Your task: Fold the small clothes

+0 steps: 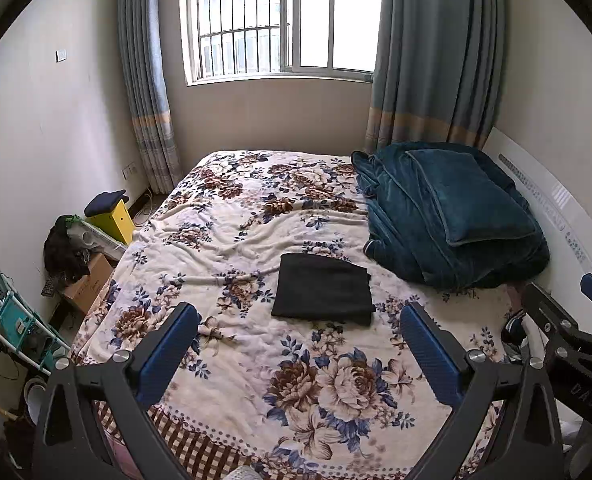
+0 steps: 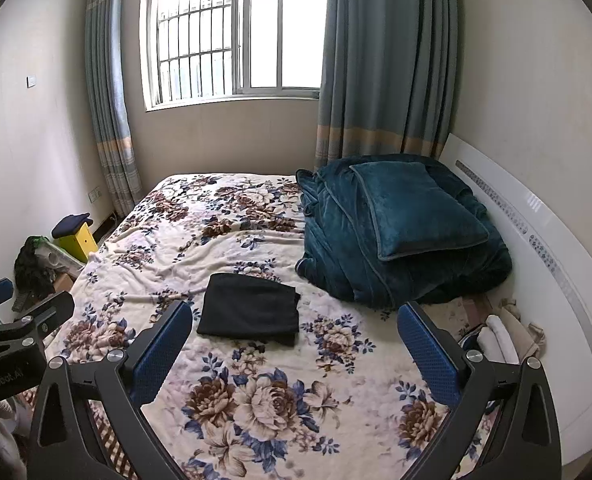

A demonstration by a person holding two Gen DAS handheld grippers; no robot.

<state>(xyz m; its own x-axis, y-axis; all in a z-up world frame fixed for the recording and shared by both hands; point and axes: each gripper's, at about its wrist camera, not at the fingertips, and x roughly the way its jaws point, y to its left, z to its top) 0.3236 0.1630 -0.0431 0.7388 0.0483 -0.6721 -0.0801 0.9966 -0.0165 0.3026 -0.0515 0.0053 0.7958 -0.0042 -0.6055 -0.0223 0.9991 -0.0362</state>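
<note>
A black garment [image 1: 323, 290] lies folded into a flat rectangle on the floral bedspread [image 1: 223, 240], near the middle of the bed. It also shows in the right wrist view [image 2: 250, 309]. My left gripper [image 1: 298, 316] is open and empty, held above the bed just short of the garment's near edge. My right gripper [image 2: 293, 316] is open and empty too, above the bed with the garment ahead and slightly left. Each gripper shows at the edge of the other's view, the right one [image 1: 568, 328] and the left one [image 2: 23, 320].
A teal blanket with a pillow on top [image 1: 456, 216] is piled at the right by the white headboard [image 2: 556, 264]. Small clothes [image 2: 500, 336] lie by the headboard. Left of the bed stand a yellow box [image 1: 113, 220], a cardboard box [image 1: 89, 282] and a teal rack [image 1: 11, 320].
</note>
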